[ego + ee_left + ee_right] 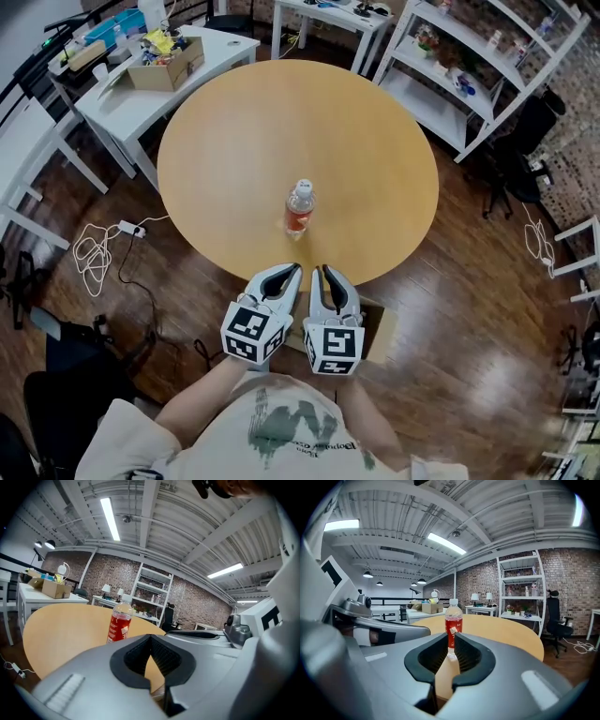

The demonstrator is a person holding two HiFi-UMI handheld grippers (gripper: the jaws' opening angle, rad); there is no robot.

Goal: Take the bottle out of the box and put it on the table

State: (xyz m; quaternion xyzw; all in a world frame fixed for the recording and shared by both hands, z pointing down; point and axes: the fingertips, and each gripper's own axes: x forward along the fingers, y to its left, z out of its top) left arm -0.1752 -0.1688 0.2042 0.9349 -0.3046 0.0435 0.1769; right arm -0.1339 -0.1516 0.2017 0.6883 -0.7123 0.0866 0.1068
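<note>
A clear bottle with a red label and white cap stands upright on the round wooden table, near its front edge. It shows left of centre in the left gripper view and straight ahead in the right gripper view. Both grippers hover side by side just off the table's near edge, apart from the bottle. The left gripper has its jaws together and holds nothing. The right gripper has its jaws almost together, nothing between them. Below them, an open cardboard box sits on the floor, mostly hidden.
White desks stand at the far left, one bearing a cardboard box of clutter. White shelving stands behind the table to the right. A power strip and coiled cables lie on the wood floor on the left.
</note>
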